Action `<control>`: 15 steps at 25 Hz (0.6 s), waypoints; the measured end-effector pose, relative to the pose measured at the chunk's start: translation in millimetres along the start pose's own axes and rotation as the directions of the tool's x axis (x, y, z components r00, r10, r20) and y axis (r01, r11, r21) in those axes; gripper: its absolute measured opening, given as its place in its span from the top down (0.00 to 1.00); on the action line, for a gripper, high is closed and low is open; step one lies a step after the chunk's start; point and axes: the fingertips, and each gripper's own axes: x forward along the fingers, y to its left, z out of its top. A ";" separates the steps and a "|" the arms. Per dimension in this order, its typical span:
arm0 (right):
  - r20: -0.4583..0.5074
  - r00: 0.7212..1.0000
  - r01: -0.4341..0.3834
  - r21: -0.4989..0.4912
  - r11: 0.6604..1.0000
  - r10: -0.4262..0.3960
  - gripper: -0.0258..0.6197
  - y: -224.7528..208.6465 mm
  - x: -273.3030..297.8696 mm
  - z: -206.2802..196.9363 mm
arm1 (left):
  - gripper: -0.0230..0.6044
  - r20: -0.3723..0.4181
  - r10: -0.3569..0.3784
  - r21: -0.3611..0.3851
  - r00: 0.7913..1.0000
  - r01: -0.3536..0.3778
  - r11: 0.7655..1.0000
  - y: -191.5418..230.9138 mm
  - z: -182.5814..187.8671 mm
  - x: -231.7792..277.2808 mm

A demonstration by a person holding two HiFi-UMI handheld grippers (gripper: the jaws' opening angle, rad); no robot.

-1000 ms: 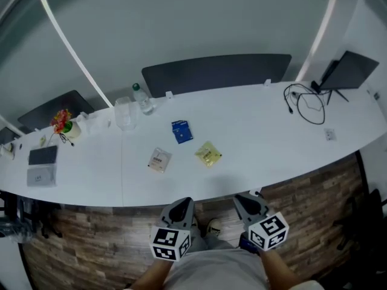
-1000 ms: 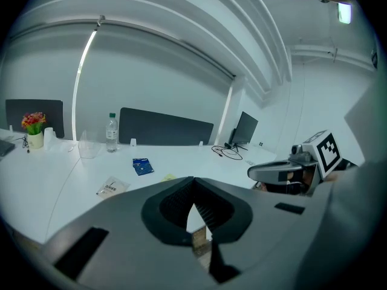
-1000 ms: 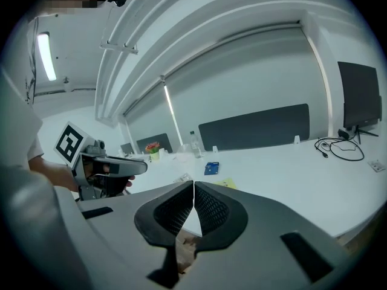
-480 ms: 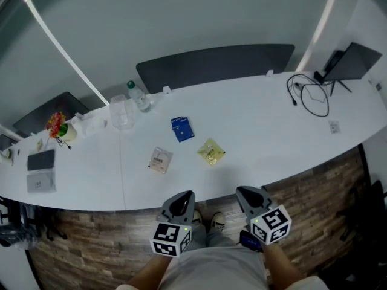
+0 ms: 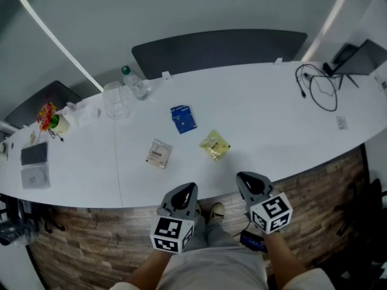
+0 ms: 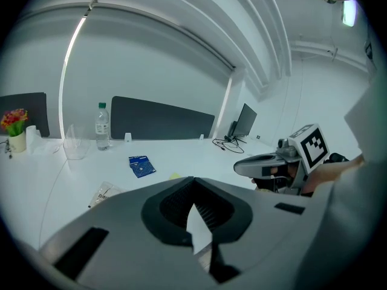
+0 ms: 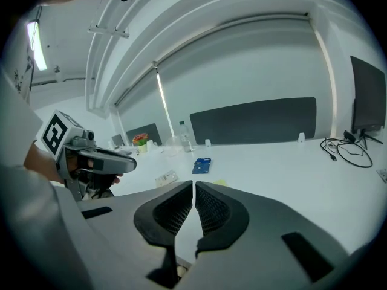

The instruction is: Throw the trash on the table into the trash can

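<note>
My left tool and right tool: both pinched closed, empty. Risk: thin crinkled yellow wrapper lies flat on the smooth white surface and may skid instead of lifting.

Cool, even light fills the room, bright but not harsh. A slanting light strip behind the worktop glows white and slightly blown out, as does a ceiling lamp above it. The worktop carries only faint, soft shadows, and below its front edge all is dim. Both gripper views bend strongly toward black corners. The left tongs and right tongs look soft, while the worktop beyond is sharper.
</note>
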 end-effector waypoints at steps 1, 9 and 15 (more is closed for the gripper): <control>-0.003 1.000 0.001 0.000 1.000 -0.001 0.91 -3.0 6.2 -1.0 | 0.96 -0.005 -0.001 -0.003 1.000 0.001 1.000 1.8 -1.3 3.4; -0.056 0.998 0.010 0.033 0.999 -0.008 0.75 -27.1 55.9 -21.7 | 0.96 -0.029 -0.003 -0.034 1.000 0.002 0.999 17.8 -10.3 27.4; -0.101 0.995 0.003 0.001 1.000 -0.003 0.66 -34.6 87.3 -34.8 | 0.96 -0.048 0.001 -0.048 0.999 -0.004 0.999 28.2 -20.3 40.3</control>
